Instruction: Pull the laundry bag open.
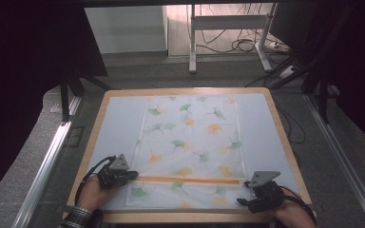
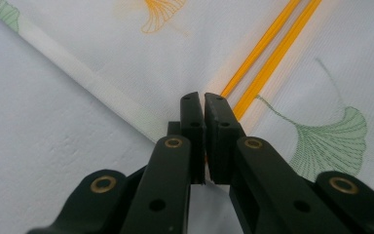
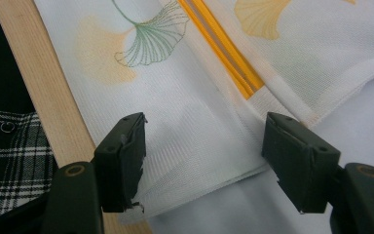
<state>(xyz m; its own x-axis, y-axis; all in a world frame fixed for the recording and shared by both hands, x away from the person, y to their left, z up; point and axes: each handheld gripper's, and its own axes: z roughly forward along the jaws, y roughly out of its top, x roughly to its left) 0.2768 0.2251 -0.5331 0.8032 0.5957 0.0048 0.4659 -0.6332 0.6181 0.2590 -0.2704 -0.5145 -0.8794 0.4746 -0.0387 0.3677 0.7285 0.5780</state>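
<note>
A white cloth [image 1: 190, 147] printed with green and orange ginkgo leaves lies flat along the middle of the tabletop [image 1: 275, 109], on a pale sheet [image 1: 119, 123] that covers the wooden top. 2 orange stripes [image 1: 190, 180] run side by side across the cloth near its front end, from the left edge to the right edge.

The left hand-held gripper [image 1: 132, 175] rests at the cloth's left edge, right at the end of the stripes, with the person's left hand [image 1: 92, 192] behind it. In the left gripper view its jaws stand pressed together, with a hairline gap between them, at the point where the cloth's white hem [image 2: 102, 90] meets the stripes [image 2: 265, 63]. Whether any fabric is caught between them cannot be told.

The right hand-held gripper [image 1: 244, 200] sits at the cloth's front right corner. In the right gripper view its jaws stand wide apart, 1 to each side of that corner [image 3: 199, 161], which lies between them slightly rumpled and lifted off the pale sheet. The wooden rim [image 3: 44, 92] of the tabletop runs beside the left jaw, and a black-and-white plaid sleeve [image 3: 14, 156] shows beyond it.
</note>
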